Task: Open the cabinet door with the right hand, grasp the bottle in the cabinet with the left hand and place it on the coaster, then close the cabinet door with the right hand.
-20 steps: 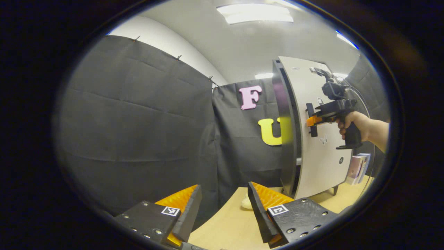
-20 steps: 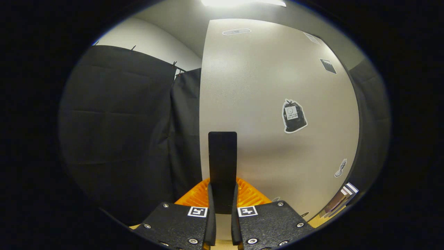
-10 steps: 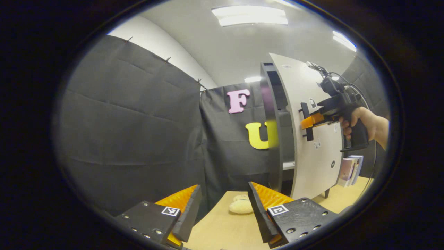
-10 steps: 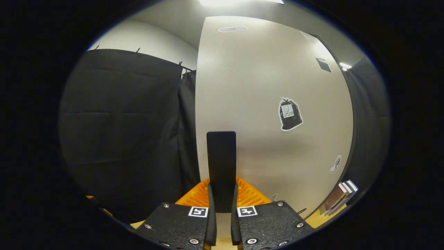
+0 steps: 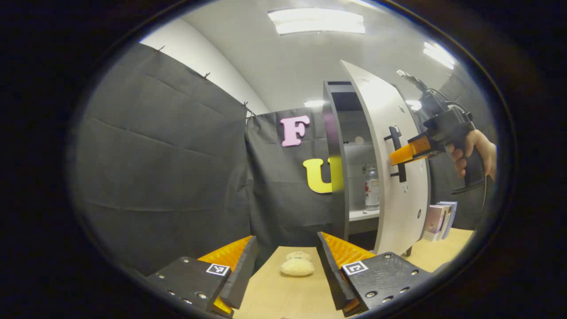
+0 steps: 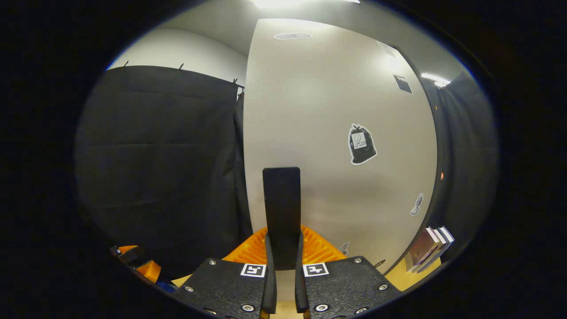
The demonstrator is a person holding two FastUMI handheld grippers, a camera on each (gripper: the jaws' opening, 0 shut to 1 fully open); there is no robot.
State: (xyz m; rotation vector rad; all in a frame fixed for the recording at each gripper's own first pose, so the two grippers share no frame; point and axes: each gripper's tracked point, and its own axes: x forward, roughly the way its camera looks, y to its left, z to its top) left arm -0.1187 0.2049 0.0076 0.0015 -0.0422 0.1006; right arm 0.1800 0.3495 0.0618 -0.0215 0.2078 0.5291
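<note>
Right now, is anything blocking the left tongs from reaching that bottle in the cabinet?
Partly. The bottle shows through the gap, but the half-open door, held by its handle in the right tongs, stands at the gap's right. The open left tongs have a narrow way in.

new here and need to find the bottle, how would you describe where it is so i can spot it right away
Find the tall cabinet on the table; its pale door is swung partly open. In the gap, the bottle stands upright on the white shelf. It is clear with a red label, unlike the books right of the cabinet.
</note>
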